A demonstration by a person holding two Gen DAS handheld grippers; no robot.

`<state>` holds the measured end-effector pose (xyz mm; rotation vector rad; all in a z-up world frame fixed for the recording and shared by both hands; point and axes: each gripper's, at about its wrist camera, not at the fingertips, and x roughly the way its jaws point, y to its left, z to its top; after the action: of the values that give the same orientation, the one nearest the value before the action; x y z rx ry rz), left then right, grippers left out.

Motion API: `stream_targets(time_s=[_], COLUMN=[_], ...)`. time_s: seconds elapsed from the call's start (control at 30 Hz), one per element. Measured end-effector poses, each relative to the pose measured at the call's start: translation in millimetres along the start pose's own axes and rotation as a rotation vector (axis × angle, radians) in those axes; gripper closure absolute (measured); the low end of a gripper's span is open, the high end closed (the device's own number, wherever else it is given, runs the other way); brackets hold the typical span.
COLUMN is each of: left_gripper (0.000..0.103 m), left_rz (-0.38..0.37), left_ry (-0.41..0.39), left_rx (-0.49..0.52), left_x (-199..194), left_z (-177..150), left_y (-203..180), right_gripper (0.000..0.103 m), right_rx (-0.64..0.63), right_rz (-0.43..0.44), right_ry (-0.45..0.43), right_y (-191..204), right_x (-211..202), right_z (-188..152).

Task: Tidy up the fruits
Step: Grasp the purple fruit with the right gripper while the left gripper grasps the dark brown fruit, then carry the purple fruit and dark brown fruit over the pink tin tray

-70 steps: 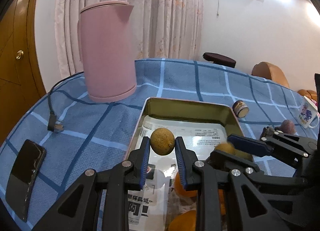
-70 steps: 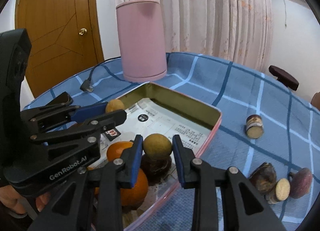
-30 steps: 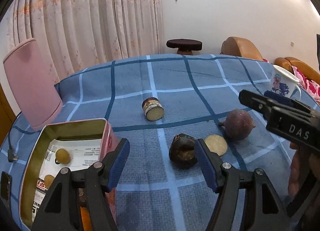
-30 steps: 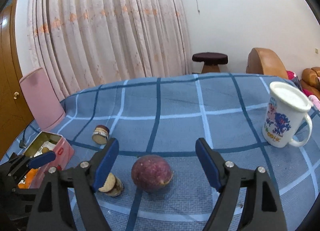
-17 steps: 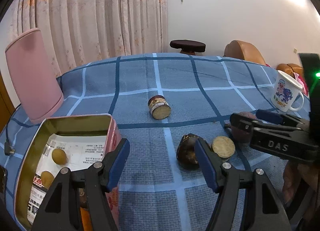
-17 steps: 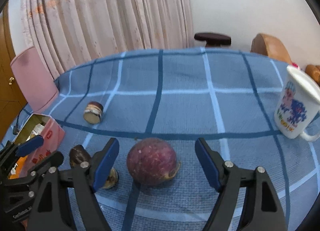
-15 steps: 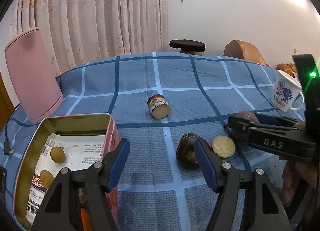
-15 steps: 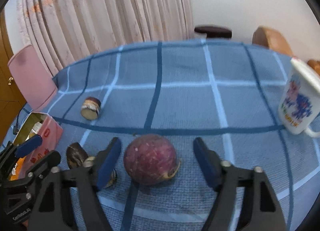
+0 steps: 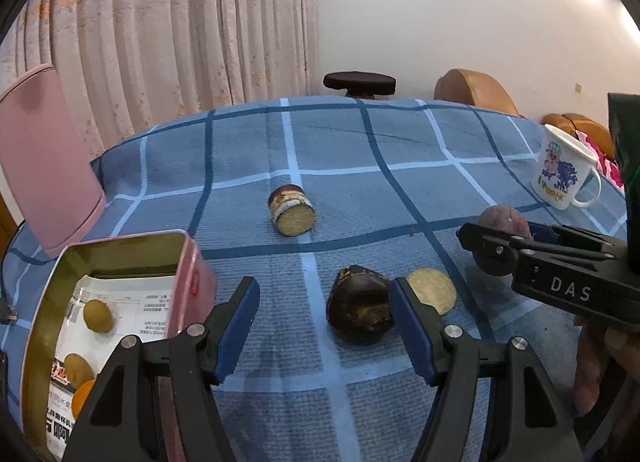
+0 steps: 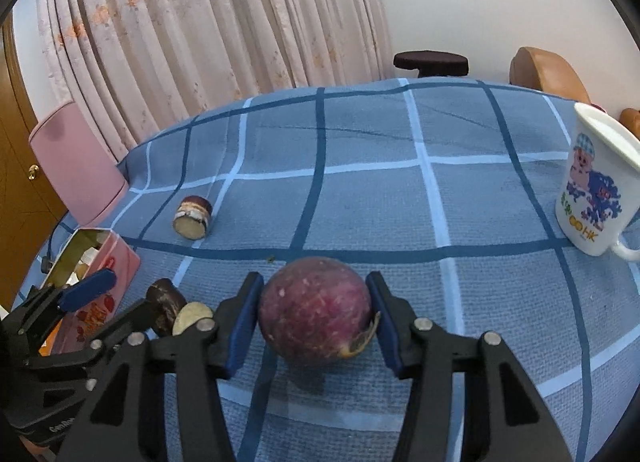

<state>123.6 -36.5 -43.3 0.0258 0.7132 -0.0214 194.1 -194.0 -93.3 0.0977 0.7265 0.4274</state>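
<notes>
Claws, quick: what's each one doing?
Left claw: open, empty, by the dark fruit.
Right claw: around the purple fruit; grip cannot be told.

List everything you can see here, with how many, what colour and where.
Purple fruit: one, purple, on the cloth between the right gripper's fingers.
Dark fruit: one, blackish brown, between the left gripper's fingers.
Cut slice: one, pale tan, beside the dark fruit.
Cut stub: one, brown with a pale face, mid-table.
Tin: one, pink outside, gold inside, left; holds two tan fruits and an orange one.
Kettle: one, pink, far left.
Mug: one, white with a cartoon, right.
Tablecloth: one, blue check.
Left gripper: black, blue pads, open.
Right gripper: same, closing around the purple fruit.
</notes>
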Motion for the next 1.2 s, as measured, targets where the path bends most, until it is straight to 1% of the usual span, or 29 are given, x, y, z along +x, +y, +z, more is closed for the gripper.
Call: stream_targets(time_s=[0.1, 0.13, 0.17, 0.33, 0.43, 0.53, 0.6, 0.67, 0.77, 0.8, 0.83, 0.87, 0.9, 1.0, 1.2], left_gripper=[0.035, 0.036, 0.039, 0.04, 0.045, 0.045, 0.045, 0.045, 0.045, 0.046, 0.049, 0.059, 0.06, 0.06, 0.06], left_rz=[-0.029, -0.036, -0.047, -0.081, -0.097, -0.086, -0.099, -0.097, -0.09, -0.093, -0.108, -0.139, -0.167, -0.162, -0.15], left_ry=[0.026, 0.032, 0.03, 0.036, 0.038, 0.031, 0.042, 0.051, 0.095, 0.106, 0.11, 0.116, 0.123, 0.118, 0.075], left_rx=[-0.003, -0.008, -0.014, -0.036, -0.052, -0.092, -0.105, -0.075, 0.004, 0.008, -0.001, -0.015, -0.029, -0.035, -0.055], left_x=[7.5, 8.8, 9.5, 12.4, 11.0, 7.7, 10.5, 12.9, 21.1, 22.9, 23.8, 24.8, 26.1, 24.5, 16.4], left_z=[2.3, 2.2, 3.1, 4.9, 3.2, 0.9, 1.0, 1.9, 2.1, 1.6, 1.4, 1.4, 1.2, 0.6, 1.3], left_y=[-2.6, -2.1, -1.6, 1.0, 5.0, 15.8, 18.1, 11.4, -5.8, -6.5, -4.7, -2.0, 0.7, 2.0, 6.0], right_gripper=[0.048, 0.048, 0.048, 0.048, 0.048, 0.048, 0.048, 0.048, 0.048, 0.048, 0.048, 0.048, 0.048, 0.048, 0.048], right_rx=[0.0, 0.0, 0.0, 0.001, -0.008, 0.0, -0.003, -0.007, -0.007, -0.005, -0.005, -0.005, -0.007, -0.011, -0.027], right_rz=[0.001, 0.001, 0.002, 0.011, 0.021, 0.027, 0.028, 0.027, 0.026, 0.027, 0.028, 0.028, 0.028, 0.029, 0.035], right_ry=[0.0, 0.0, 0.0, 0.0, -0.006, -0.006, -0.003, -0.005, -0.006, -0.007, -0.007, -0.007, -0.008, -0.014, -0.024], right_y=[0.1, 0.2, 0.3, 0.5, 2.6, 1.4, 1.6, 1.7, 2.0, 1.9, 2.3, 2.7, 3.2, 4.2, 6.5], right_x=[0.1, 0.2, 0.2, -0.8, -2.6, -3.5, -2.7, -3.4, -3.9, -4.2, -3.9, -3.8, -3.7, -4.9, -7.9], right_z=[-0.1, -0.1, 0.0, -0.7, -2.0, -2.7, -2.5, -2.8, -2.8, -2.8, -2.7, -3.1, -3.1, -3.1, -4.1])
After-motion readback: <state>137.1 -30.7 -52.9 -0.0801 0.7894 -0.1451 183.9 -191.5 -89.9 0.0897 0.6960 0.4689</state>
